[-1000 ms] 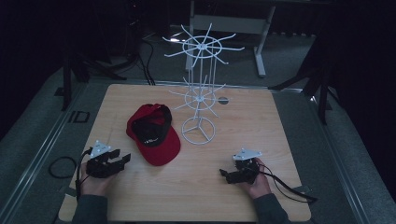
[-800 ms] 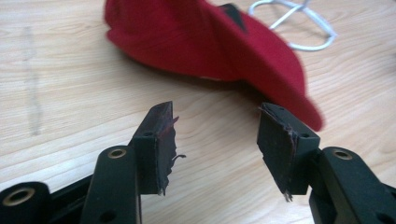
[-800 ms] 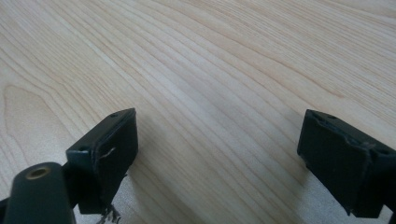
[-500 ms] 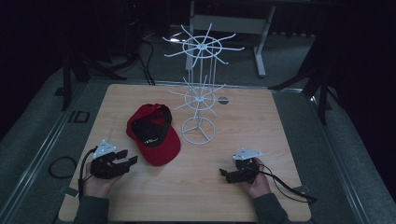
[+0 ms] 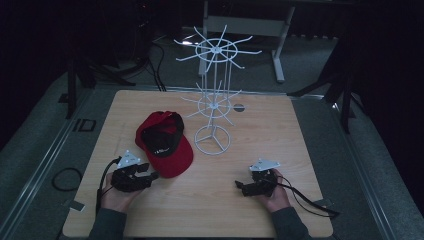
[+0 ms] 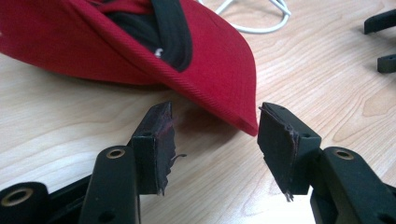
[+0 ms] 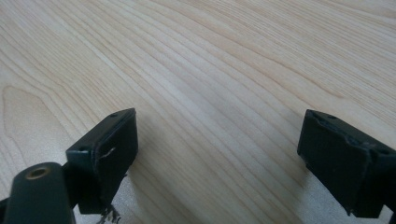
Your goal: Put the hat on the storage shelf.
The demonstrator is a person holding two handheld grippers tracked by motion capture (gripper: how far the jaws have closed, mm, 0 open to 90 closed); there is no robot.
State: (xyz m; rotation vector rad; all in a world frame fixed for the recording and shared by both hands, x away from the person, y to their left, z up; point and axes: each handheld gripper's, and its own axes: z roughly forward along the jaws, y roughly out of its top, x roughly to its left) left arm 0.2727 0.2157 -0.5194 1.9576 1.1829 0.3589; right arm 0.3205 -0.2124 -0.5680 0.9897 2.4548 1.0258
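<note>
Resting on the wooden desk (image 5: 280, 130), near its front left corner: left tool (image 5: 150, 176), held in the left hand (image 5: 117, 196), jaws spread apart and released, gripping nothing. Pointing toward the red cap (image 5: 165, 142), jaw tips just beside the front edge of the brim. Seen along the left tool (image 6: 215, 135) in the left gripper view: brim edge of the red cap (image 6: 205, 70) sitting at the mouth of the gap, just above the worn pads (image 6: 161, 140), close to the right-hand pad but contact not determinable. Lying upside down: cap, with dark lining and black inner band facing up, brim directed toward the front of the desk.

Resting near the front right of the desk: right tool (image 5: 240, 186), held in the right hand (image 5: 272, 192), jaws likewise wide apart and released, pointing left across the desk. Visible between the jaws of the right tool (image 7: 217, 149) in the right gripper view: bare wood grain of the desk (image 7: 224, 70).

Standing just right of the cap, toward the middle of the desk: white wire rack (image 5: 214, 95), upright, with a ring base, central pole and two tiers of radiating prongs. Trailing from each tool toward the front edge: a black cable (image 5: 305, 200).
</note>
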